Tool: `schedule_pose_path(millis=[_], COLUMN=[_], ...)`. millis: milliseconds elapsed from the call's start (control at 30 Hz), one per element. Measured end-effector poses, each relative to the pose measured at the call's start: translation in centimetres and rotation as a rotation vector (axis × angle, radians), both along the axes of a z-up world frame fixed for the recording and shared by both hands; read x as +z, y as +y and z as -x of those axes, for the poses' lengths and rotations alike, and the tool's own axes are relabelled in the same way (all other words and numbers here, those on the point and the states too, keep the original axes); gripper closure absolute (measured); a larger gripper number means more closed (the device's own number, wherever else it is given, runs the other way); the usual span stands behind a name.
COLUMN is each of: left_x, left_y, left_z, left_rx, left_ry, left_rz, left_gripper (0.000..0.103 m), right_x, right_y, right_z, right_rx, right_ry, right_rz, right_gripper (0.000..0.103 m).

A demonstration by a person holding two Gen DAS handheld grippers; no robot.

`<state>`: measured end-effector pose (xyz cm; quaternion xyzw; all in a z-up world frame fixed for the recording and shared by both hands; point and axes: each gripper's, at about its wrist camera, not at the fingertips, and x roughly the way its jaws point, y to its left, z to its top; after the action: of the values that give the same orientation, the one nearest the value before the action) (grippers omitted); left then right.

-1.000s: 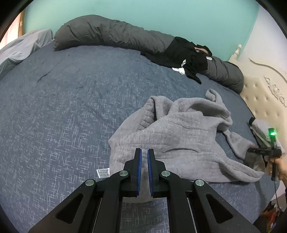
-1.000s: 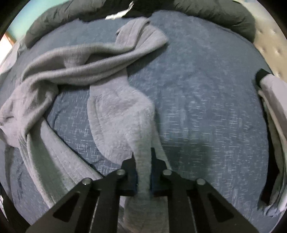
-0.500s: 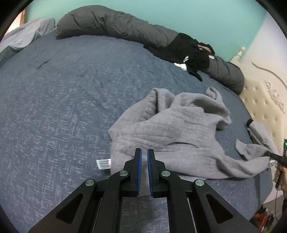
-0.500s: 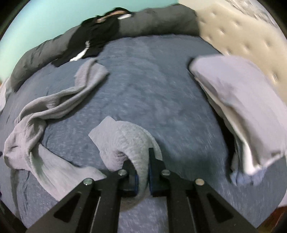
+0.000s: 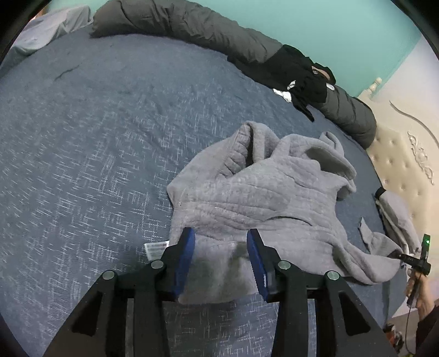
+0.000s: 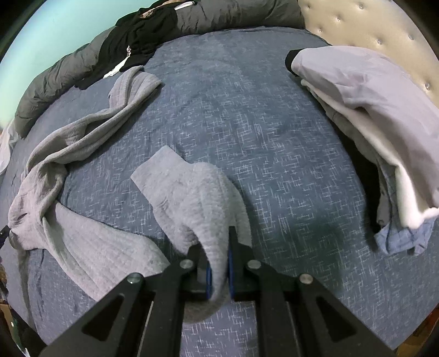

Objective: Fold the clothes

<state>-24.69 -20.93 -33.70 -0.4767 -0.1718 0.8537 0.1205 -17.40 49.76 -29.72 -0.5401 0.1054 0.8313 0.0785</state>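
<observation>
A crumpled grey fleece garment (image 5: 260,192) lies on the blue bedspread (image 5: 82,164). My left gripper (image 5: 221,247) hangs over its near hem. Its jaws are opening, and the hem lies loose between the blue pads (image 5: 186,247) without being pinched. My right gripper (image 6: 218,263) is shut on the garment's sleeve (image 6: 197,197), which rises from the bed into the jaws. The rest of the garment (image 6: 82,241) trails off to the left in the right wrist view. In the left wrist view the right gripper (image 5: 417,263) shows at the far right edge, with the sleeve end at it.
A pile of folded clothes (image 6: 370,109) sits by the tufted headboard (image 6: 356,22). A rolled dark grey duvet (image 5: 192,24) with black clothes (image 5: 301,74) on it lines the far edge of the bed. A white label (image 5: 156,248) lies beside the hem.
The left jaws were shut and have now parted over the hem. The right gripper has carried the sleeve out toward the folded pile and rolled, stretching that arm of the garment.
</observation>
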Motion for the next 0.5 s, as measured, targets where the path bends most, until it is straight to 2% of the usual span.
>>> schedule_pose_path(millis=[67,100,200,333,500], left_x=[0.0,0.1,1.0,2.5,3.4], left_y=[0.7,1.2,3.5,6.0,4.3], left_z=[0.0,-0.1,-0.5,-0.7,-0.4], left_rx=[-0.019,-0.033,-0.101,-0.157,-0.096], left_ry=[0.012,0.020,0.060,0.106,0.100], left_rz=[0.011,0.017,0.032,0.075,0.080], left_gripper=[0.064,0.074,0.087,0.088,0.088], right_x=[-0.2,-0.3,-0.6,-0.5,0.7], right_y=[0.2,0.3,0.6,0.9,1.1], right_z=[0.0,-0.1,-0.2,-0.5,-1.3], right_rx=[-0.002,-0.003,-0.009,-0.026,-0.031], right_ry=[-0.003,-0.005,-0.005,0.005,0.041], right_rz=[0.000,0.001,0.008,0.034,0.056], right_gripper=[0.095,0.095,0.094,0.094,0.090])
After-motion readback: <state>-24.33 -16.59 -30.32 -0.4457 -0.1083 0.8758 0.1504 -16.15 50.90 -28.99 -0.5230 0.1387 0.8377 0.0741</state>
